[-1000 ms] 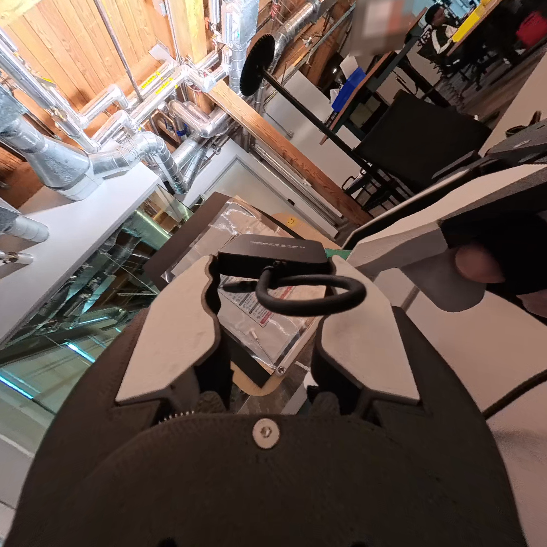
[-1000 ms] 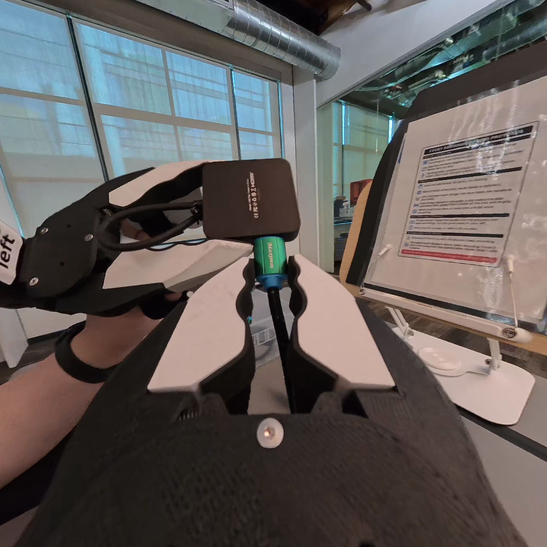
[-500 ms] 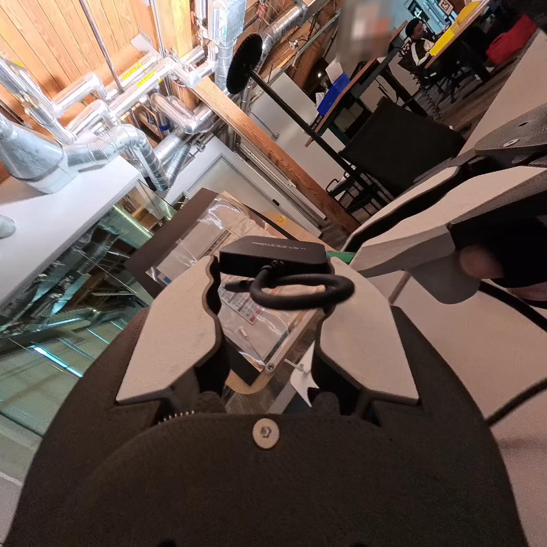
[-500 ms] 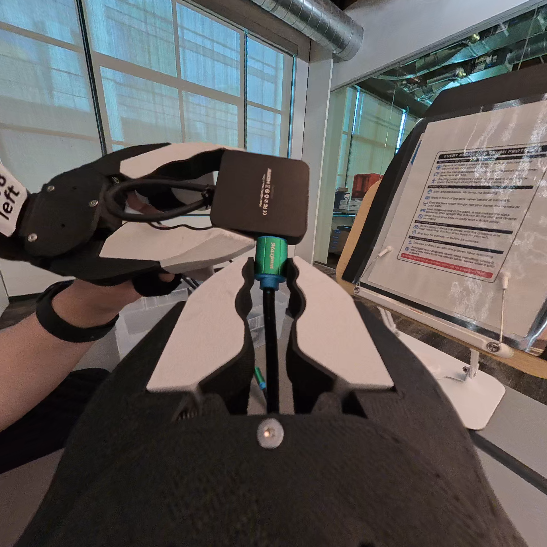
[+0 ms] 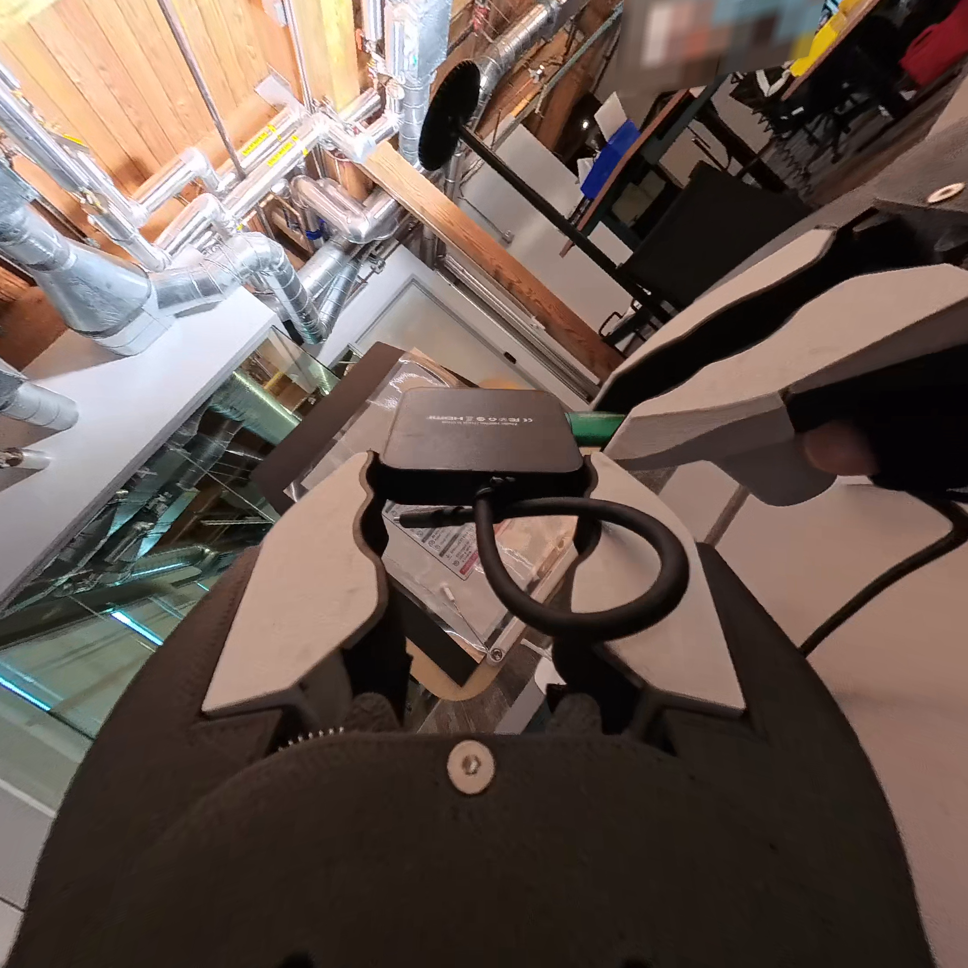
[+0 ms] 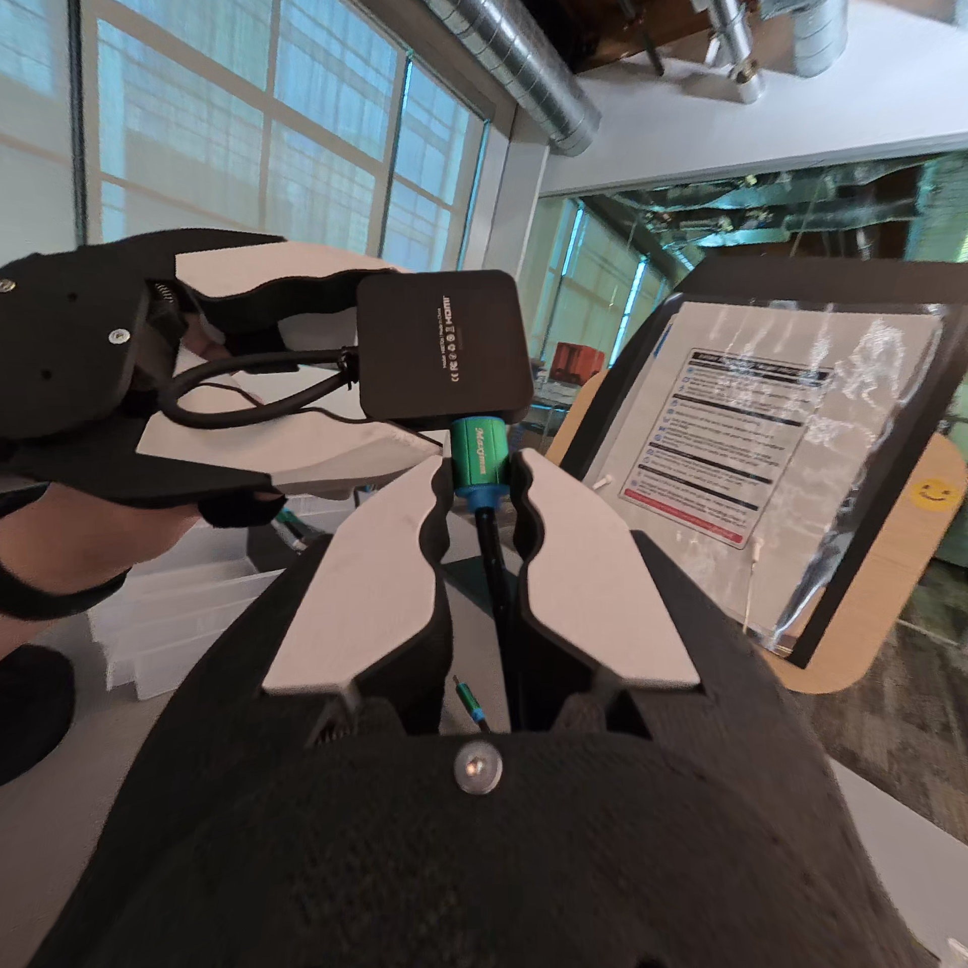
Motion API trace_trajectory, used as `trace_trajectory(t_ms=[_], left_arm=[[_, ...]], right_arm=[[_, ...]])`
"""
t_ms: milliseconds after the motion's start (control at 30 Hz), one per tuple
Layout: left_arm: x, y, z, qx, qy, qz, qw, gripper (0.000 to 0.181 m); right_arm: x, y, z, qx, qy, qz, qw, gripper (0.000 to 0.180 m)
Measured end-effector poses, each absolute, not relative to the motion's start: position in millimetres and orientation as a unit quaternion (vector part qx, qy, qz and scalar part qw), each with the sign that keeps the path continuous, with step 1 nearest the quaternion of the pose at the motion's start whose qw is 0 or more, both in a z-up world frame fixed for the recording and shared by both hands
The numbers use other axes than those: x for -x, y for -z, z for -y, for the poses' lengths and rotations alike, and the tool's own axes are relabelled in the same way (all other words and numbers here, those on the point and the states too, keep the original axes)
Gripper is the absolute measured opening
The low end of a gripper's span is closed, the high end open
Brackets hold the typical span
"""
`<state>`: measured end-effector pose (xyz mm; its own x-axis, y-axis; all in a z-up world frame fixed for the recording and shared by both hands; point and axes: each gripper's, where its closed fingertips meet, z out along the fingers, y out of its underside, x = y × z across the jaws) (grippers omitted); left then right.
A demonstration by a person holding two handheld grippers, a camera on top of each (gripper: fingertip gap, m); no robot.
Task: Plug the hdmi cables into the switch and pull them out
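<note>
Gripping the switch (image 6: 442, 343) in my left gripper (image 5: 479, 471) and the seated green plug (image 6: 475, 455) in my right gripper (image 6: 477, 471), I judge one cable plugged in, the pull-out still ahead.

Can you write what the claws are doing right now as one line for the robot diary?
left claw: shut on switch | right claw: shut on green plug | plug: seated in switch | both held in air
</note>
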<state>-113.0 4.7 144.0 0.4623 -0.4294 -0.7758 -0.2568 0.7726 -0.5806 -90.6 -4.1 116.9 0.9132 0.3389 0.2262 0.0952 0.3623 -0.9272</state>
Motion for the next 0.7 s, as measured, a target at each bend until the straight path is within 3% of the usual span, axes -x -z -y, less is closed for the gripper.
trace_trajectory(t_ms=[700], left_arm=[[121.1,-147.7,-1.0,0.302,0.047,-0.517,0.799,0.067]], right_arm=[[98.4,-115.8,8.8,0.551,0.002,0.242,0.799,0.021]])
